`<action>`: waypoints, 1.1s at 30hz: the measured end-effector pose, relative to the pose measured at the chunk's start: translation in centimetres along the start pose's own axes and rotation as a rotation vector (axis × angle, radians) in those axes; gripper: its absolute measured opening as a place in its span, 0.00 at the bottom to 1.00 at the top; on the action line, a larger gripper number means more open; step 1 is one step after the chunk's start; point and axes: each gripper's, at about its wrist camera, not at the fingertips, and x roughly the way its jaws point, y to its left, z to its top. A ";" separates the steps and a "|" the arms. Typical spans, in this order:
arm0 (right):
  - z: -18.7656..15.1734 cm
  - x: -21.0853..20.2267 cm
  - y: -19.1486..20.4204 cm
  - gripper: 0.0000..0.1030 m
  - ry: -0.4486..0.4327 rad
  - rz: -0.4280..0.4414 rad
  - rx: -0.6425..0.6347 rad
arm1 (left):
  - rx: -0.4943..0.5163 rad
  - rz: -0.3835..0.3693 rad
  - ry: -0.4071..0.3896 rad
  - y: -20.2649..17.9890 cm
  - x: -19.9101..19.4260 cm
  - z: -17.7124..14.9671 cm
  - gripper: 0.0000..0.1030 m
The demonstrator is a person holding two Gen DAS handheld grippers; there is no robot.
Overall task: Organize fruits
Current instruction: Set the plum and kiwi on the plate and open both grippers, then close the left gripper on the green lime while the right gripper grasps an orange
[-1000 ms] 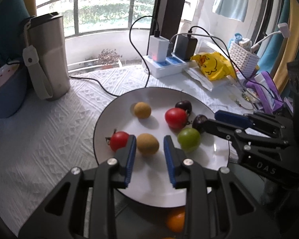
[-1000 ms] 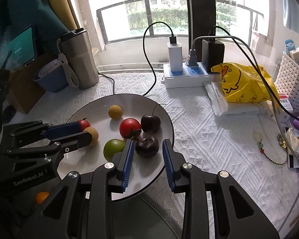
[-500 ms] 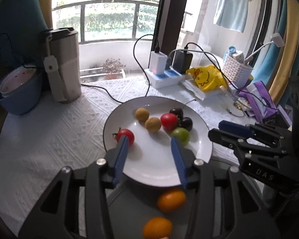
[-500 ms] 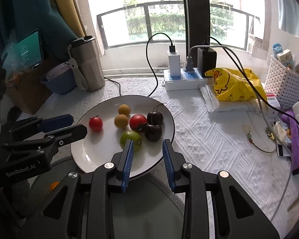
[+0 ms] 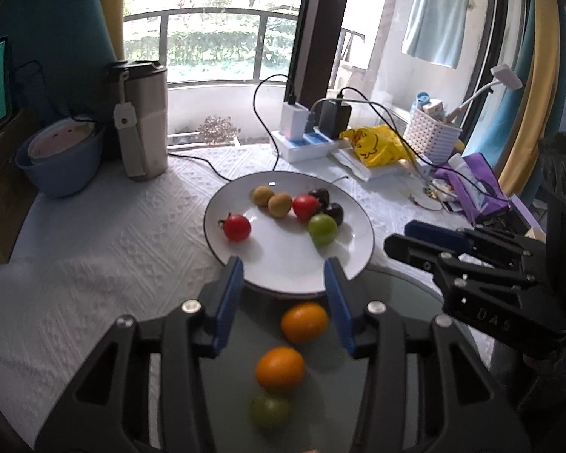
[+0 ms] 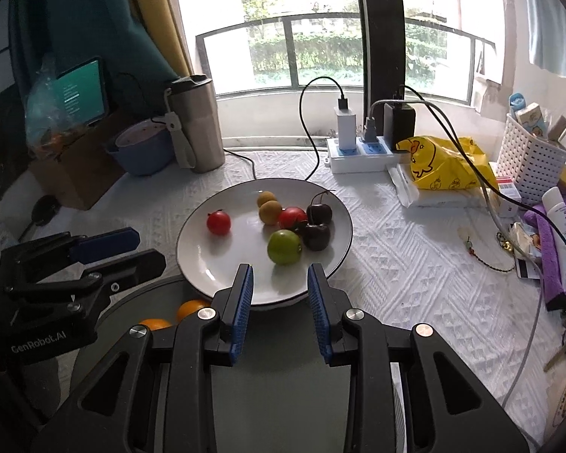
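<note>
A white plate (image 5: 283, 275) (image 6: 222, 264) holds two red tomatoes (image 5: 237, 227), two tan fruits (image 5: 279, 205), two dark cherries (image 6: 316, 236) and a green fruit (image 6: 284, 246). Two oranges (image 5: 304, 321) and a green fruit (image 5: 271, 411) lie on a grey round tray (image 5: 388, 294) in front of the plate. My left gripper (image 5: 283, 270) is open and empty above the plate's near edge and the oranges. My right gripper (image 6: 279, 277) is open and empty at the plate's near edge.
A steel tumbler (image 5: 141, 120) and a blue bowl (image 5: 62, 158) stand at the back left. A power strip with chargers and cables (image 6: 362, 151), a yellow bag (image 6: 445, 168), a white basket (image 6: 530, 158) and purple clutter (image 6: 558, 249) lie at the back and right.
Both grippers have pulled back from the plate and risen. The left gripper has opened wider and let go of a tan fruit, which now lies by the other. The oranges came into view.
</note>
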 end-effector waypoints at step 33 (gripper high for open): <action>-7.2 -1.6 2.1 0.31 0.071 0.016 0.022 | 0.008 0.052 0.108 0.6 -1.0 -9.0 0.45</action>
